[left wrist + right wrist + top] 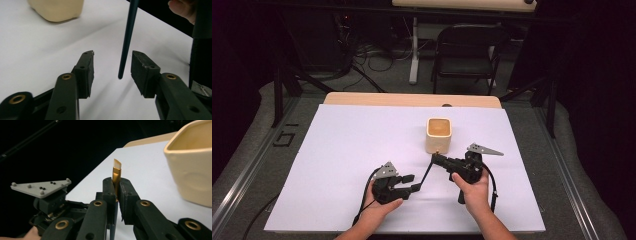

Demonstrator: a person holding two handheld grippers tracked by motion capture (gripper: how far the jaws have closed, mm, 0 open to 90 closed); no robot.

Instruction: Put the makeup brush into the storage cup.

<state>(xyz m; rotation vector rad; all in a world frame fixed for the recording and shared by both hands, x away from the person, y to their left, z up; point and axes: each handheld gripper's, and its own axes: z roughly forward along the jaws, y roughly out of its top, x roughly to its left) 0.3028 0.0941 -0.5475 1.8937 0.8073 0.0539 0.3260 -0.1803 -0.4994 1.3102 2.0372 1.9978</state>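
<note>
Gold-banded and dark-handled, the paintbrush (116,176) is the thing we see being handled: the right gripper (115,187) has its jaws closed on the gold ferrule, so the pale angled bristles stick up just past the jaw tips. In the high view the brush's dark handle (426,173) slants down and to the left from the right gripper (435,158) toward the left gripper (414,182). From the left gripper view we see the handle's end (126,40) hanging between that gripper's jaws, which stand wide apart and touch nothing; the tip of the handle hovers above the white surface. Just beyond the right gripper, toward the far side, stands a cream square pot (438,134), upright with its mouth open; in the right gripper view its rounded wall (191,167) sits close on the right. A person's right hand (471,187) grips the right gripper, and the left hand (379,202) holds the left gripper nearer the near edge. All of this rests on a white sheet (342,160) covering the wooden counter (412,99). Farther off we see a black folding chair (467,52) on the grey floor.
</note>
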